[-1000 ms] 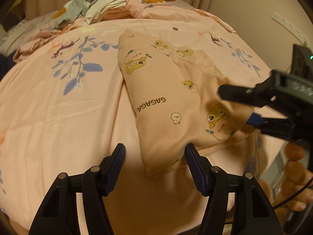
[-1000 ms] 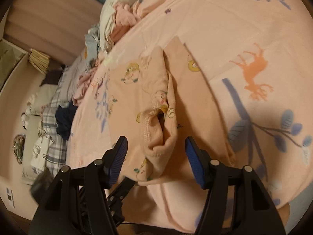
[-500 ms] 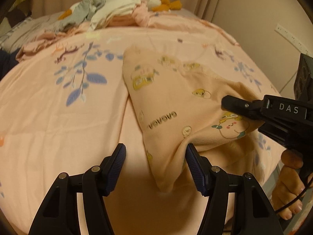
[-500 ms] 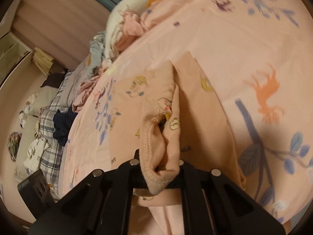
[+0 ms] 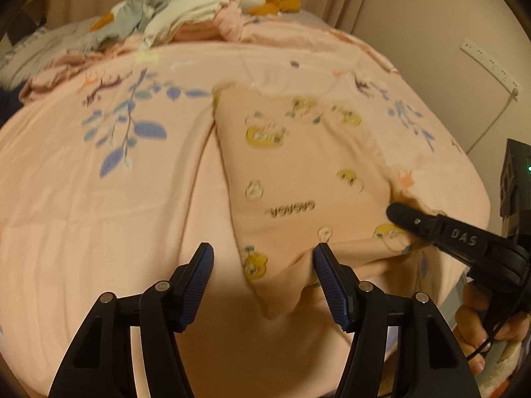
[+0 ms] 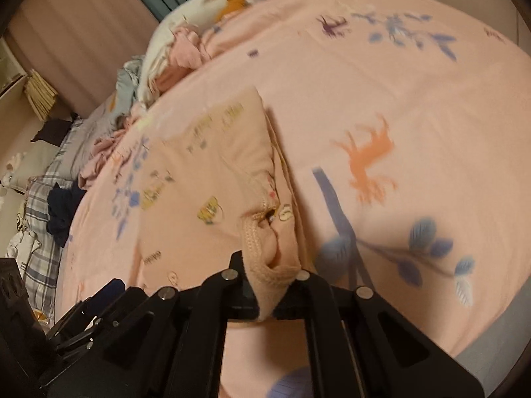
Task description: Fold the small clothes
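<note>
A small peach garment (image 5: 298, 179) with yellow cartoon prints and "GAGAGA" lettering lies on the pink bedspread (image 5: 99, 232). My left gripper (image 5: 264, 282) is open, its jaws on either side of the garment's near corner, which hangs between them. My right gripper (image 6: 265, 298) is shut on the garment's ribbed hem (image 6: 262, 258) and lifts that edge off the bed. The right gripper also shows at the right of the left wrist view (image 5: 415, 222), clamped on the garment's right corner. The garment also shows in the right wrist view (image 6: 212, 172).
A heap of other clothes (image 5: 186, 16) lies at the far end of the bed. More clothes and plaid bedding (image 6: 39, 199) lie off the bed's left side. A wall with a power strip (image 5: 488, 66) stands to the right. The bed's near edge runs below the grippers.
My right gripper closed on the garment's hem and lifted it, pulling the garment toward me. My left gripper stayed open and moved in around the near corner.
</note>
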A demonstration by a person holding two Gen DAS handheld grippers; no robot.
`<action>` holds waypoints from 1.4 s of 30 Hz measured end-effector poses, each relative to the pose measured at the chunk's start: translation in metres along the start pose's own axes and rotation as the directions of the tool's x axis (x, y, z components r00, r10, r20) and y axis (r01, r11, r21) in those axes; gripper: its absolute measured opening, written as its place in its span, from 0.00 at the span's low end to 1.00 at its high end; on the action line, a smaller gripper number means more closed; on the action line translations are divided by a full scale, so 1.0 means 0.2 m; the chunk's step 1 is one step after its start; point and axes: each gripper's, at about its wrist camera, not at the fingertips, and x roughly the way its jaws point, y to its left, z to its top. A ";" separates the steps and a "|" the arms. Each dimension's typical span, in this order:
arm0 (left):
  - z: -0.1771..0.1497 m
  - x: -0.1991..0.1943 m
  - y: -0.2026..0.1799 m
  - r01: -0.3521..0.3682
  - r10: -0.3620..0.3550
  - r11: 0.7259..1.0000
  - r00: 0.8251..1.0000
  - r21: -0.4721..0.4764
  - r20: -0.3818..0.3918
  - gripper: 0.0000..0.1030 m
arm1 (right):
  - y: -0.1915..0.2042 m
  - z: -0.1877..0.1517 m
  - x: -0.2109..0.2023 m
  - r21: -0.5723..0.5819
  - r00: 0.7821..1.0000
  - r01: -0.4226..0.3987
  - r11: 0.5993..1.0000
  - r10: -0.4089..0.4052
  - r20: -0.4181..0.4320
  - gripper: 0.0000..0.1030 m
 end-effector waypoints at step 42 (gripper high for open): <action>-0.05 0.06 0.01 0.059 -0.056 0.997 0.996 0.050 -0.062 0.45 | 0.15 -0.11 -0.03 -0.227 0.987 0.114 0.967 -0.136 -0.081 0.09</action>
